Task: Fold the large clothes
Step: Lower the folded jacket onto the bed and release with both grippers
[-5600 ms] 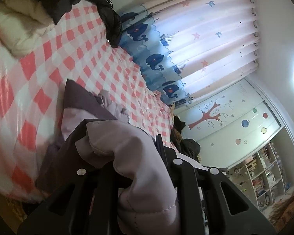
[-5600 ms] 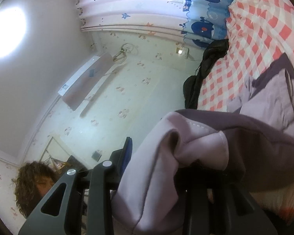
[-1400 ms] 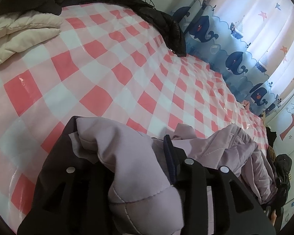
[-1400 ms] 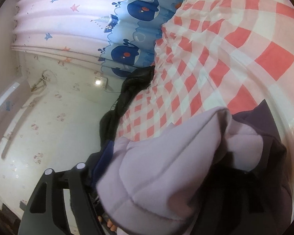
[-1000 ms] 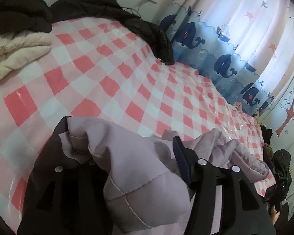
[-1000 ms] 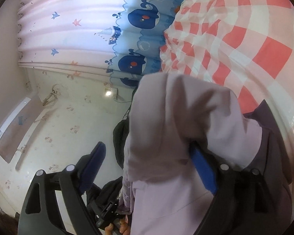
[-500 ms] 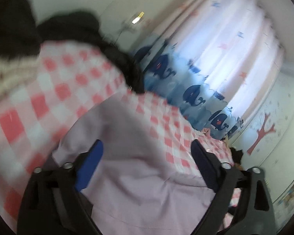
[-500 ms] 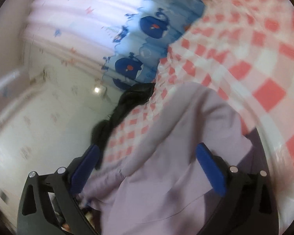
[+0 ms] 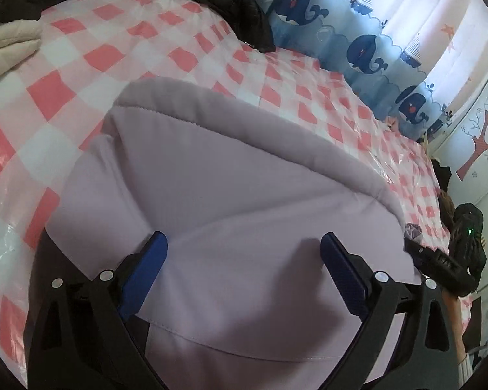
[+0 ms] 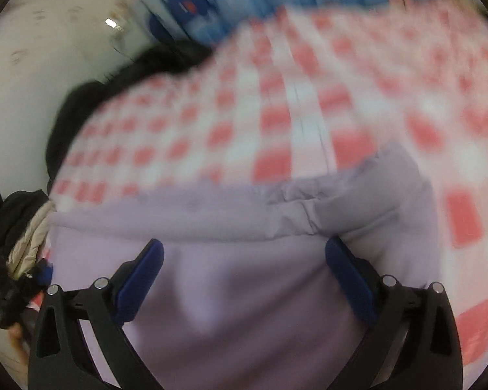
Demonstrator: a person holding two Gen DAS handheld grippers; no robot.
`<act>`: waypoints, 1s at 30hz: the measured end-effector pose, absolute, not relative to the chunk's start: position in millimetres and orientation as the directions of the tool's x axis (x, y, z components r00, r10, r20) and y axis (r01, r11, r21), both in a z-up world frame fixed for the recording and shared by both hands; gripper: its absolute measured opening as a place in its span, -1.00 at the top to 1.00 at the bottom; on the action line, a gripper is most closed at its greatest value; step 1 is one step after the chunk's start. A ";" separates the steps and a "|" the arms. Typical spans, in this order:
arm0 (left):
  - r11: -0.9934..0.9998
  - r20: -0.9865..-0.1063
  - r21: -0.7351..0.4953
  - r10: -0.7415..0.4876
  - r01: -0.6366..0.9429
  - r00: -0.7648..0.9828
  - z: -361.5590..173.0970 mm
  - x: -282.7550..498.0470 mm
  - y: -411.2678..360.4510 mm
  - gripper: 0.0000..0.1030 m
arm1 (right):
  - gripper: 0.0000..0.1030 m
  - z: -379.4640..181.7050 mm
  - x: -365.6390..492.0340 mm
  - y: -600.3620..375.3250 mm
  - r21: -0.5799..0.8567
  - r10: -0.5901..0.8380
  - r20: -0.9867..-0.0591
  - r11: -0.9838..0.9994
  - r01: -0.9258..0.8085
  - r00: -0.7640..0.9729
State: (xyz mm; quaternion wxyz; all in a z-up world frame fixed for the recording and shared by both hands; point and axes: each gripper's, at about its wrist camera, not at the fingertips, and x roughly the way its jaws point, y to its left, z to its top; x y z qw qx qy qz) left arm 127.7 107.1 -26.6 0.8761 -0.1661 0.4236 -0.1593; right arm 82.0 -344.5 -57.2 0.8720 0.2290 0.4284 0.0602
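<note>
A large lilac padded jacket (image 9: 244, 195) lies spread on the bed with the red and white checked cover (image 9: 81, 48). Its folded edge faces the far side. My left gripper (image 9: 244, 243) is open just above the jacket, its blue pads (image 9: 146, 266) wide apart with nothing between them. In the right wrist view, which is blurred, the same jacket (image 10: 244, 260) lies below my right gripper (image 10: 244, 250), which is open and empty too. The checked cover (image 10: 276, 97) stretches beyond it.
A black garment (image 9: 237, 9) lies at the bed's far edge by the whale curtain (image 9: 358, 42). A cream quilted garment (image 9: 6, 48) sits at the left. The other handheld gripper (image 9: 439, 266) shows at the right. In the right wrist view dark clothes (image 10: 81, 104) lie at the bed's left edge.
Both grippers held folds of the jacket a second ago. Both have opened and let it drop flat on the bed. The right gripper is still moving.
</note>
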 end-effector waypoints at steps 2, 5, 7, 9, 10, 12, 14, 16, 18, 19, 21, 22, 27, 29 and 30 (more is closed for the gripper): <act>0.886 -0.668 -0.445 -0.422 0.126 0.613 -15.6 124.1 110.9 -0.77 | -0.86 -60.5 82.1 -336.7 0.399 0.266 -0.747 0.912 0.092 0.609; 0.872 -0.603 -0.466 -0.436 0.148 0.668 3.9 118.8 113.6 -0.77 | -0.86 -46.0 82.3 -328.7 0.339 0.215 -0.762 0.936 0.094 0.611; 0.892 -0.584 -0.420 -0.406 0.166 0.703 12.1 117.7 107.4 -0.77 | -0.86 -23.1 79.8 -318.9 0.314 0.214 -0.715 0.949 0.033 0.665; 0.907 -0.612 -0.395 -0.380 0.149 0.694 6.0 124.8 103.3 -0.77 | -0.86 -8.8 86.4 -311.5 0.247 0.163 -0.692 0.969 0.019 0.703; 0.911 -0.631 -0.390 -0.370 0.134 0.681 -0.8 128.1 101.9 -0.77 | -0.86 -9.8 93.9 -313.5 0.240 0.154 -0.696 0.971 0.025 0.701; 0.926 -0.661 -0.363 -0.336 0.107 0.671 -12.6 134.2 99.9 -0.77 | -0.86 -27.6 114.3 -320.3 0.231 0.126 -0.744 0.970 0.075 0.657; 0.937 -0.671 -0.332 -0.313 0.104 0.672 -16.7 136.8 98.2 -0.77 | -0.86 -57.9 133.2 -330.4 0.253 0.147 -0.793 0.962 0.100 0.592; 0.949 -0.683 -0.302 -0.286 0.097 0.672 -21.7 136.2 96.9 -0.77 | -0.86 -72.6 138.1 -339.1 0.313 0.188 -0.791 0.942 0.121 0.582; 0.959 -0.695 -0.268 -0.258 0.090 0.671 -26.9 134.5 94.0 -0.77 | -0.86 -72.3 140.0 -337.3 0.300 0.179 -0.800 0.946 0.123 0.573; 0.964 -0.697 -0.249 -0.242 0.088 0.675 -27.2 133.1 92.3 -0.77 | -0.86 -70.5 140.1 -336.3 0.295 0.176 -0.806 0.947 0.127 0.566; 0.971 -0.695 -0.221 -0.222 0.092 0.684 -25.6 130.8 88.3 -0.77 | -0.86 -54.2 136.6 -328.7 0.257 0.133 -0.798 0.957 0.132 0.588; 0.972 -0.695 -0.214 -0.219 0.094 0.685 -24.6 129.9 86.7 -0.77 | -0.86 -40.1 133.3 -320.2 0.260 0.140 -0.773 0.959 0.108 0.619; 0.973 -0.692 -0.209 -0.218 0.098 0.689 -22.6 127.1 85.1 -0.77 | -0.86 -9.8 147.5 -250.5 0.319 0.300 -0.708 0.943 -0.090 0.639; 0.971 -0.687 -0.218 -0.225 0.099 0.691 -20.7 125.3 85.7 -0.77 | -0.86 -27.9 165.1 -217.8 0.254 0.276 -0.753 0.959 -0.122 0.597; 0.969 -0.678 -0.226 -0.230 0.100 0.698 -17.8 124.1 86.5 -0.77 | -0.87 -46.4 175.0 -205.6 0.205 0.238 -0.799 0.971 -0.123 0.552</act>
